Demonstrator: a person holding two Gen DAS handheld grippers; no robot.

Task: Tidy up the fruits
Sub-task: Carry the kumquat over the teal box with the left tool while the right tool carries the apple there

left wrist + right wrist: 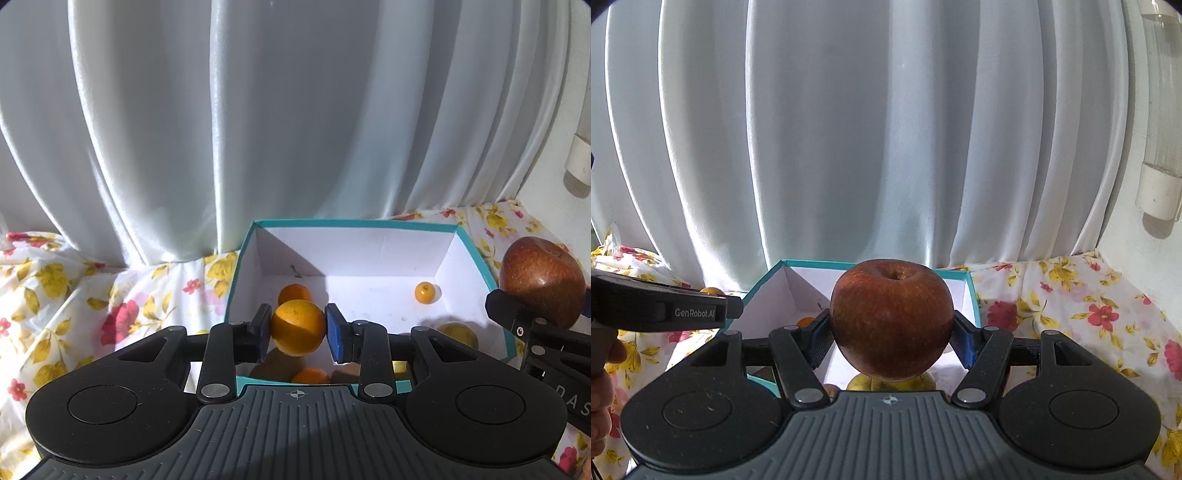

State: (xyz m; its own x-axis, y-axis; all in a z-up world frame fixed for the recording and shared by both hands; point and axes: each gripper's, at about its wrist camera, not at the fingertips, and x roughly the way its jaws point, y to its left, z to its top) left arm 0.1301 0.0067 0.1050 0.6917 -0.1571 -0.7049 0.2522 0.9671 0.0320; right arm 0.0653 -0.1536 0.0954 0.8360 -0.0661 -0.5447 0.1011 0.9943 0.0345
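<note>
My left gripper [298, 329] is shut on an orange [297, 326] and holds it above the teal box [242, 254] with white inner walls. Inside the box lie another orange [293, 292], a small orange fruit [424, 292], a yellow fruit [458, 332] and one more orange [309, 376] near the front wall. My right gripper [891, 338] is shut on a big red apple [891, 321], lifted over the same box [764, 284]. That apple [539, 284] shows at the right edge of the left wrist view. A yellow fruit [862, 382] sits below the apple.
The box stands on a cloth with red and yellow flowers [55, 295], also on the right [1071, 306]. White curtains [258, 129] hang close behind. The left gripper's body [657, 308] and a hand [605, 384] fill the left of the right wrist view.
</note>
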